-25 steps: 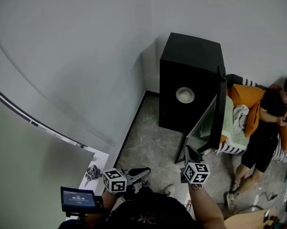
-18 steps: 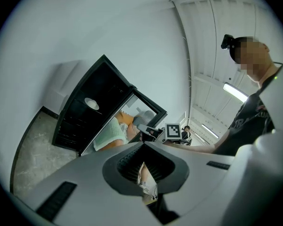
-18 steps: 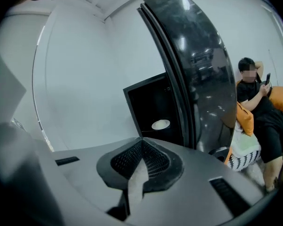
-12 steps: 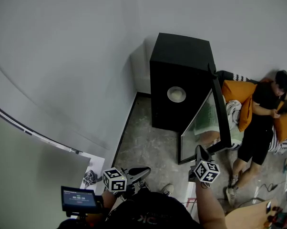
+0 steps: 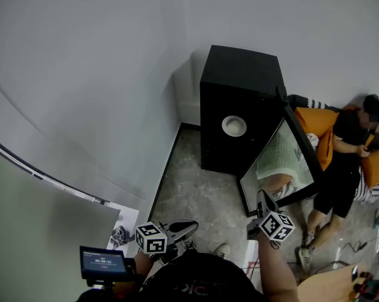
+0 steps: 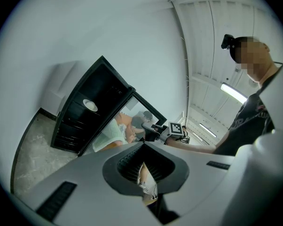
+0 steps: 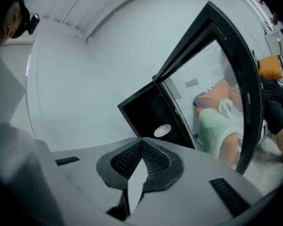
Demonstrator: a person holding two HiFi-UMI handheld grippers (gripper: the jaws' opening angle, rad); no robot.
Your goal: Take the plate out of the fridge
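Note:
A black fridge [image 5: 240,106] stands against the white wall with its glass door [image 5: 281,162] swung open to the right. A white plate [image 5: 234,126] lies on a shelf inside; it also shows as the plate [image 6: 90,105] in the left gripper view and the plate [image 7: 162,130] in the right gripper view. My right gripper [image 5: 263,201] is shut and empty, close to the door's free lower edge. My left gripper [image 5: 180,229] is shut and empty, held low and well short of the fridge [image 6: 82,114]. The door [image 7: 235,79] fills the right of the right gripper view.
A person [image 5: 347,162] in black sits among orange cushions [image 5: 318,128] to the right of the fridge. A small screen [image 5: 103,263] and a white ledge [image 5: 123,228] are at lower left. Grey stone floor [image 5: 202,194] lies in front of the fridge.
The glass door has swung further open to the right. My right gripper has moved right and slightly up alongside the door's edge. The left gripper has stayed put.

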